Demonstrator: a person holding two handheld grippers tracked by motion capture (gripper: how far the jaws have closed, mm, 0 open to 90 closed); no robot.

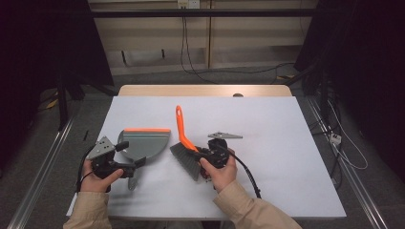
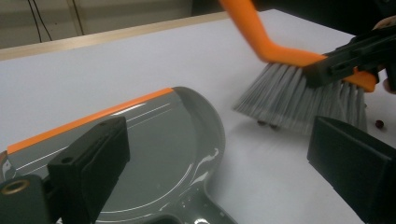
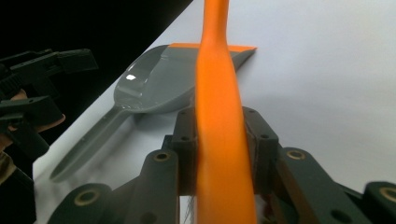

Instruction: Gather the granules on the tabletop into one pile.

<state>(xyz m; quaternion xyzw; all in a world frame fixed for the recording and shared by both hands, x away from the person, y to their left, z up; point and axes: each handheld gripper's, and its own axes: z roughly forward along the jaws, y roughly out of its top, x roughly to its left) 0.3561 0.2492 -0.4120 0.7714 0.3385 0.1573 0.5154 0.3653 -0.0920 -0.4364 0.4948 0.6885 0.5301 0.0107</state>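
The brush (image 1: 185,145) sits clamped in the right gripper (image 3: 219,154): its orange handle runs straight up between the two black jaws, which press on it from both sides, and its grey bristles (image 2: 299,100) hang below and rest on the white table (image 1: 267,119). From the left gripper view, a few small dark bits (image 2: 379,124) lie on the table at the bristle tips and just beyond them.

The grey dustpan (image 1: 143,143) lies flat on the table, its orange lip turned away from the person and its thin handle (image 3: 86,142) running back toward the left gripper (image 1: 129,169). That gripper's jaws stand apart with nothing between them; the pan bowl lies between and ahead of them, and in the right gripper view the pan handle lies clear of them.

The main risk, as I judge it, is the loose pan. If the brush pushes debris against it before the left jaws close on the handle, the pan will likely slide or spin away and the bits will scatter. The orange lip also faces away from the bristles, so a sweep from here would hit the pan's rounded side and the bits would not ride in. The brush handle is smooth and tapered, so a hard sideways stroke could twist it between the jaws. The small bits could roll off under the bristles.
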